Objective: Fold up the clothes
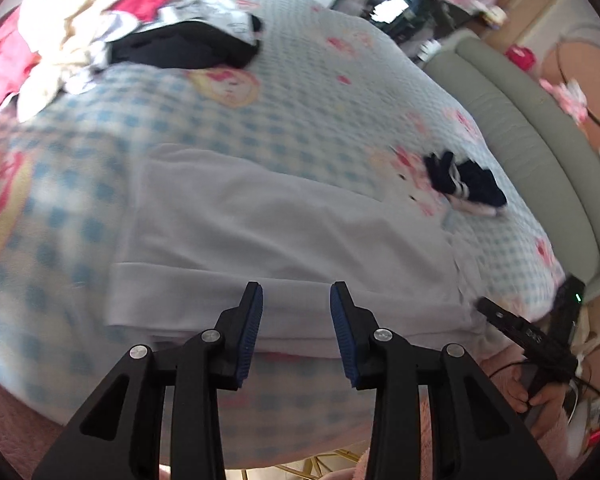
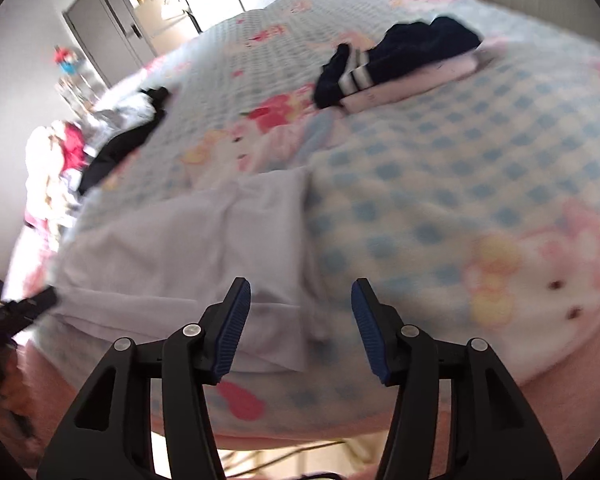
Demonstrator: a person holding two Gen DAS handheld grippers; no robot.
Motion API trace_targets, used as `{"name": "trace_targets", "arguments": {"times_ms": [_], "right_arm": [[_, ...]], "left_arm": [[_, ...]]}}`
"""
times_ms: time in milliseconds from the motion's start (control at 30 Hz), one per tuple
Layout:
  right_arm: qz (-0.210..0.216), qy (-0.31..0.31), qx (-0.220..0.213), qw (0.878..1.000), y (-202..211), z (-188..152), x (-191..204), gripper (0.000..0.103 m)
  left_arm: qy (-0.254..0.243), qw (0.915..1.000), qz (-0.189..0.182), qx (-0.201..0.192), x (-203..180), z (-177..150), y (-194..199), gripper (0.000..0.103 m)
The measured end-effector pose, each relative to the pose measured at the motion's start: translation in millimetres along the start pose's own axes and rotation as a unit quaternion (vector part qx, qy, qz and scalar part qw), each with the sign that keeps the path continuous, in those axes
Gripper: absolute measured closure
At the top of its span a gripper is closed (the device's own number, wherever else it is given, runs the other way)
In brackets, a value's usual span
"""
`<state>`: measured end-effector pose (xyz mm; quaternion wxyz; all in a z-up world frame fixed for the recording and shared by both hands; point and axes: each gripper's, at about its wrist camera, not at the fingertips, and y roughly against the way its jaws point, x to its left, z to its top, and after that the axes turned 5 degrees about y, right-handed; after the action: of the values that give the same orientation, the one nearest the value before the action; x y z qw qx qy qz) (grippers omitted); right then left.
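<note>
On the bed's blue-checked cartoon-print blanket (image 1: 308,120): one pale lavender garment (image 1: 284,240), laid flat and partly folded near the front edge, its hem just ahead of my left gripper (image 1: 296,308), whose blue-padded fingers (image 1: 254,320) are spread and hold nothing. My right gripper (image 2: 300,320), fingers likewise spread wide and empty, sits over that garment's right corner (image 2: 276,320). Also present: a folded stack with a navy striped item (image 2: 400,60) on top further back, and an unsorted heap of red, cream and black clothes (image 1: 100,20) at the far left.
</note>
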<state>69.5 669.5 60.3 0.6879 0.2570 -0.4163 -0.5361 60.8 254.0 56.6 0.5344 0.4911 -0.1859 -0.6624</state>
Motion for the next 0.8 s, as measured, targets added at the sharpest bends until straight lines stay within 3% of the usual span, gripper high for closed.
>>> {"name": "trace_targets", "arguments": {"times_ms": [67, 133, 267, 433, 533, 567, 667, 733, 800], "right_arm": [[0.037, -0.028, 0.041, 0.998, -25.7, -1.3, -2.7, 0.049], [0.041, -0.038, 0.047, 0.997, -34.4, -5.0, -6.6, 0.048], [0.052, -0.052, 0.053, 0.996, -38.4, -6.5, -16.5, 0.048], [0.026, -0.042, 0.046, 0.998, -34.6, -7.9, -10.6, 0.048], [-0.001, -0.013, 0.046, 0.999, -33.2, -5.2, 0.9, 0.048], [-0.017, 0.003, 0.042, 0.999, -32.0, -3.6, 7.0, 0.048], [-0.049, 0.04, 0.037, 0.997, -31.0, 1.2, 23.8, 0.046], [-0.047, 0.046, 0.042, 0.997, -32.9, 1.5, 26.2, 0.046], [-0.044, 0.047, 0.05, 0.997, -36.8, 0.6, 25.2, 0.04]], "left_arm": [[-0.024, 0.9994, 0.02, 0.012, -11.1, -3.4, -10.6, 0.066], [-0.036, 0.9973, 0.054, 0.034, -8.5, -7.5, -21.4, 0.066], [0.007, 0.9985, 0.036, 0.039, 16.9, -8.6, -11.3, 0.066], [0.063, 0.9963, 0.058, 0.009, 55.0, -3.6, 15.9, 0.065], [0.079, 0.9886, 0.127, 0.016, 71.9, -0.4, 17.3, 0.065], [0.082, 0.9879, 0.131, 0.008, 73.6, 0.4, 21.0, 0.065], [0.083, 0.9938, 0.068, -0.03, 61.2, 4.6, 38.9, 0.065], [0.042, 0.9955, 0.06, -0.06, 41.4, 8.1, 43.8, 0.063], [-0.001, 0.9963, 0.06, -0.062, 24.9, 10.9, 35.6, 0.058]]}}
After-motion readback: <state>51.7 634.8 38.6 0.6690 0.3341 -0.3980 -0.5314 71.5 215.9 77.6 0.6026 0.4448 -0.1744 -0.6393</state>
